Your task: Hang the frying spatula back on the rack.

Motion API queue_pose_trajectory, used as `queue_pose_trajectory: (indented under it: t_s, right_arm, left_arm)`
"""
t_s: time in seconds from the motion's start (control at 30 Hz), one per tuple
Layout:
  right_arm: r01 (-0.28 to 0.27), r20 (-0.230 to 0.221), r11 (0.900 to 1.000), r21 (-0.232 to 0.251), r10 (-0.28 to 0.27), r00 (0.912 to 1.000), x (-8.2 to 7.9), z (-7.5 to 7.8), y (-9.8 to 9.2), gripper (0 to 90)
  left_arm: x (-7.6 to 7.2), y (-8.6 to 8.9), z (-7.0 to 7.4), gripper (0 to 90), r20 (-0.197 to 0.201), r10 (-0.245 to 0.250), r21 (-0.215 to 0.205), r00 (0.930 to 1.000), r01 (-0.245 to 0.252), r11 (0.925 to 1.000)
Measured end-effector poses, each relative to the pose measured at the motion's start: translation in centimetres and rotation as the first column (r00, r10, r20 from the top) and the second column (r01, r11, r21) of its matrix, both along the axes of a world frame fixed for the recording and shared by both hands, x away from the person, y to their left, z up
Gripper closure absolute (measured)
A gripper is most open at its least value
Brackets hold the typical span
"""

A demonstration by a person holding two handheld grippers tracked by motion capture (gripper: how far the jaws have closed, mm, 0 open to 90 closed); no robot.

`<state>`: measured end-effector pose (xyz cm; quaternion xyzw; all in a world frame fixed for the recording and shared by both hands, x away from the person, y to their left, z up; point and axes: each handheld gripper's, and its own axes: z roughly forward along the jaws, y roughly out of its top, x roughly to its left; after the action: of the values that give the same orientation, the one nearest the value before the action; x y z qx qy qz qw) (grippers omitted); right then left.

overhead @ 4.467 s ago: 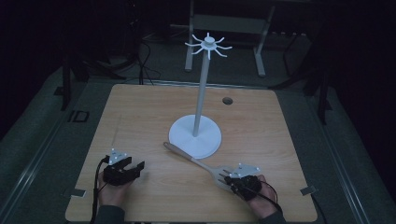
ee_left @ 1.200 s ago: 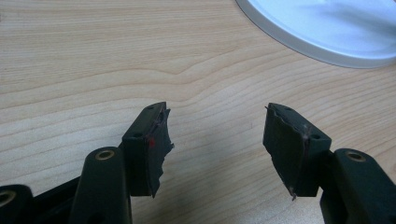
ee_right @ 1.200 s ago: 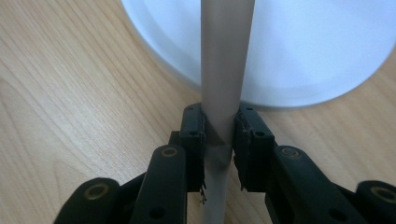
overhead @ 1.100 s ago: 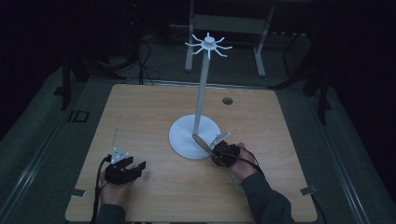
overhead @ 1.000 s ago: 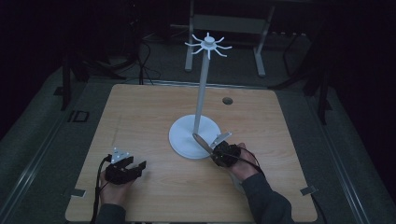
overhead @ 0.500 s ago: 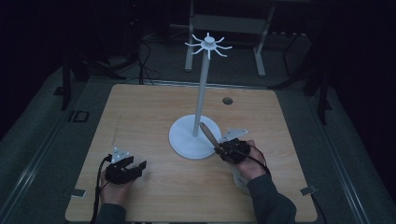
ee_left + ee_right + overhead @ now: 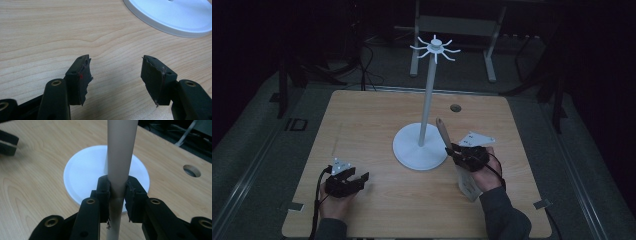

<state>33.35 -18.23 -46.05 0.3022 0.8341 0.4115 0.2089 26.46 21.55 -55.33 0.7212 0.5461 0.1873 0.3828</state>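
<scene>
Wooden table (image 7: 377,125), white stand (image 7: 420,148), dark room, grey floor (image 7: 247,150).

A round hole (image 7: 455,107) near the table's (image 7: 362,120) far edge.

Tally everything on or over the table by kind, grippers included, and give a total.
Grippers: 2, the left gripper open over bare wood, the right gripper shut on the utensil.
White hook stands: 1, the stand.
Long-handled utensils: 1, the utensil.
Total: 4.
</scene>
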Motion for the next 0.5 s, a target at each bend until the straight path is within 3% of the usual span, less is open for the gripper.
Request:
queue_pose_trajectory:
  t_s: [0.23,0.5]
  right_arm:
    - [0.035,0.044,0.998,0.049,-0.037,0.9984,-0.2,0.4,-0.2,74.7]
    - [0.036,0.07,0.994,0.107,-0.043,0.9966,-0.4,1.3,-0.2,74.7]
  left_arm:
    - [0.0,-0.1,0.0,40.5,-0.001,-0.002,-0.004,1.0,0.002,1.0]
    - [0.0,-0.1,0.0,40.5,0.003,-0.002,-0.006,1.0,0.002,1.0]
